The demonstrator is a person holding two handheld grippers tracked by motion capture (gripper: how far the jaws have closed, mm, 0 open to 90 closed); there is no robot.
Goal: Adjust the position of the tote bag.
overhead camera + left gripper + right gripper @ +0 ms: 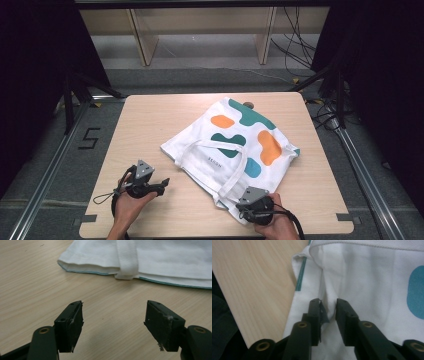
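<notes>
Right tongs [328, 308] are clenched on a pinch of white cloth, and that cloth belongs to the tote bag [235, 145] spread flat across the middle of the bench [150, 120]. From the right gripper view, a small ridge of fabric stands up between the two black jaws, with a teal-stitched hem just to their left and a blue blotch off at the right edge. In the high view those right tongs [255, 204] sit at the bag's near corner, close to the bench's front edge, held by the person's right hand [274, 225].

Over on the other side, left tongs [113, 320] are released, jaws spread wide above bare wood with nothing between them. Ahead of them lies the bag's open hem, and a white strap [127, 258] runs down over that hem. Seen from above, the left tongs [161, 186] point toward the bag, near it but clear of the cloth, gripped by the left hand [131, 200]. Orange, teal and blue shapes mark the bag's upper face.
</notes>
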